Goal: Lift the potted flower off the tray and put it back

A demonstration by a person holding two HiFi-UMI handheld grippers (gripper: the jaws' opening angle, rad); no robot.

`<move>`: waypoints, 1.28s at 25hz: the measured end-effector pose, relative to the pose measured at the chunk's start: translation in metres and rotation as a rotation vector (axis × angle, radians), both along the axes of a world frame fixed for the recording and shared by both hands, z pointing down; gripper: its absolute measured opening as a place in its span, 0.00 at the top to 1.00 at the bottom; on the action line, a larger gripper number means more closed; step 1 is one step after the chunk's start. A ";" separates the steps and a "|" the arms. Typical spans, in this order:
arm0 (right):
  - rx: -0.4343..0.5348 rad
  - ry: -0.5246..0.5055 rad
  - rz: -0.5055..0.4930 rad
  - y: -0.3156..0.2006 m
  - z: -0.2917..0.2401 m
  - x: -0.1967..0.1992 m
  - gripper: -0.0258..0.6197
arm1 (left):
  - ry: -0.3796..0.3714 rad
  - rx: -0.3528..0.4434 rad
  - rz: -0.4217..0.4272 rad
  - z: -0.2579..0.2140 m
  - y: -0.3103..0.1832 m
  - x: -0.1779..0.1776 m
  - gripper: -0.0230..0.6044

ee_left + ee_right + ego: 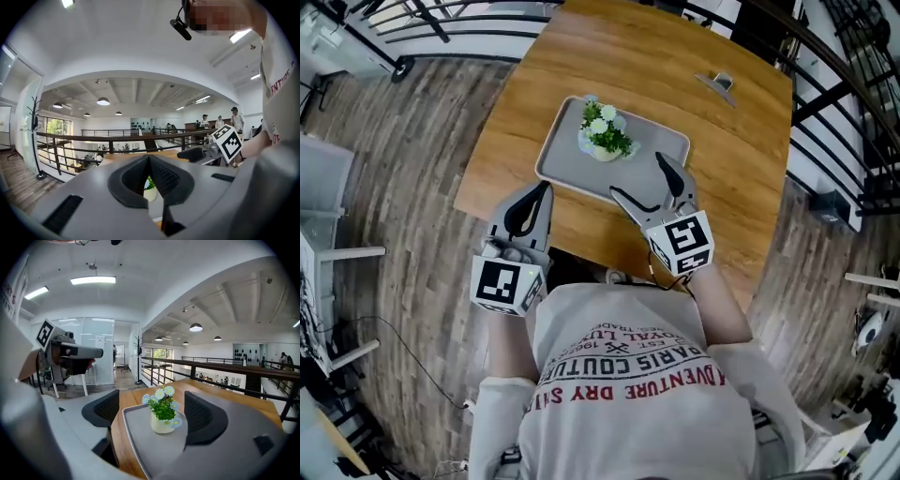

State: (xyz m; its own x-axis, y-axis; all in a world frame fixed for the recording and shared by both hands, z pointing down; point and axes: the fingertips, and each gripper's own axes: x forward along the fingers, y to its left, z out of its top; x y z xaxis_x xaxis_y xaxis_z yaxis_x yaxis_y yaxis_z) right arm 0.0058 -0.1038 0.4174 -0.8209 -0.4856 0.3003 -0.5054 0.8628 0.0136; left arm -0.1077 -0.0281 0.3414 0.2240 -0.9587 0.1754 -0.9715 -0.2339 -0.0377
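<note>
A small white pot of white and pale blue flowers [605, 133] stands upright in the far left part of a grey tray [661, 150] on the wooden table [628, 56]. My right gripper [639, 178] is open over the tray's near right edge, short of the pot. In the right gripper view the potted flower [164, 416] sits ahead between the spread jaws of the right gripper [151, 399], untouched, on the tray [154, 448]. My left gripper [544, 190] hangs at the table's near edge, left of the tray, its jaws closed together. The left gripper [149, 159] is shut on nothing.
A small grey object [719, 82] lies at the table's far right. Black railings [844, 94] run along the right side, and white furniture [328, 187] stands at the left on the plank floor. The person's torso fills the lower middle of the head view.
</note>
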 end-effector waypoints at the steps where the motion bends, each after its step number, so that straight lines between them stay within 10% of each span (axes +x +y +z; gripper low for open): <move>1: -0.015 0.018 0.010 -0.005 0.005 -0.008 0.31 | 0.005 -0.002 0.030 0.000 -0.011 -0.008 0.94; 14: -0.156 0.205 0.059 -0.060 0.084 -0.059 0.30 | 0.019 -0.092 0.280 0.046 -0.099 -0.047 0.94; 32: -0.255 0.250 0.022 -0.089 0.168 -0.100 0.22 | 0.079 -0.224 0.311 0.119 -0.125 -0.068 0.94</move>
